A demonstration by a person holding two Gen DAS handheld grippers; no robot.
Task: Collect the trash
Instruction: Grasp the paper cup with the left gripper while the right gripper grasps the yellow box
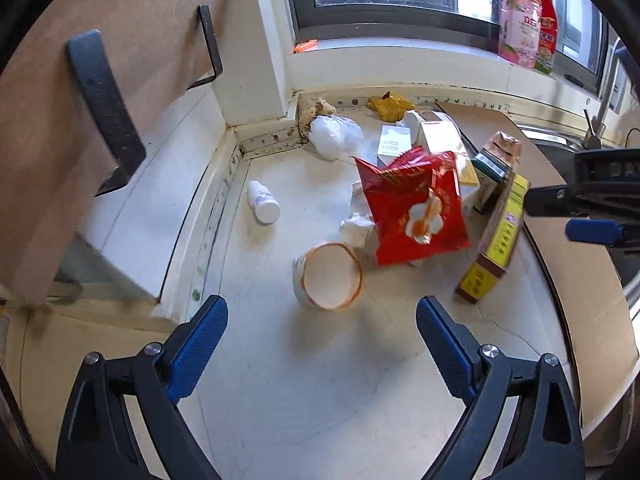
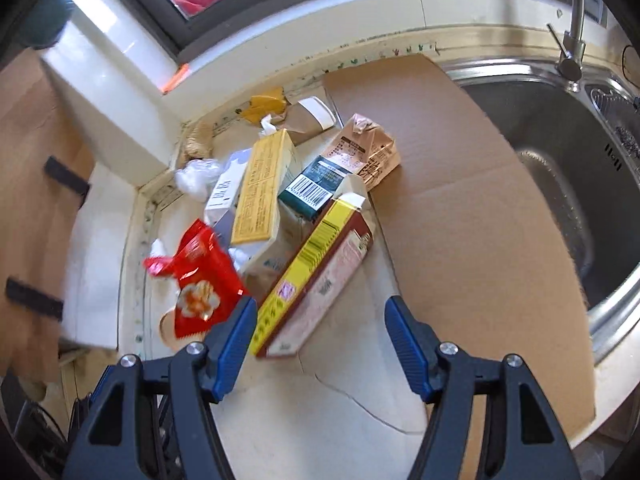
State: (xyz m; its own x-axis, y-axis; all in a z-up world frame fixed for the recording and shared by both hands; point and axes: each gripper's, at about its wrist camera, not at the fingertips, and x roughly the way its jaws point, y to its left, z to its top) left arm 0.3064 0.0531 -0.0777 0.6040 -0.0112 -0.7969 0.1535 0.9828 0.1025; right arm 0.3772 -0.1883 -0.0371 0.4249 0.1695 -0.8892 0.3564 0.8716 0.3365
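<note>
Trash is piled on the white counter (image 1: 304, 380). A paper cup (image 1: 328, 276) lies on its side just ahead of my open, empty left gripper (image 1: 322, 320). Behind it are crumpled white paper (image 1: 358, 228), a red snack bag (image 1: 416, 208), a long yellow and brown box (image 1: 496, 240), and a small white bottle (image 1: 263, 202) to the left. My right gripper (image 2: 320, 320) is open and empty, above the near end of the yellow and brown box (image 2: 316, 280). The red bag (image 2: 200, 276) is to its left. Several cartons (image 2: 260, 188) lie behind.
A flat cardboard sheet (image 2: 480, 220) lies on the right and covers part of the steel sink (image 2: 580, 152). A cardboard box with black handles (image 1: 100, 100) stands on the left. Two bottles (image 1: 528, 24) stand on the window sill. A white plastic bag (image 1: 332, 136) sits in the corner.
</note>
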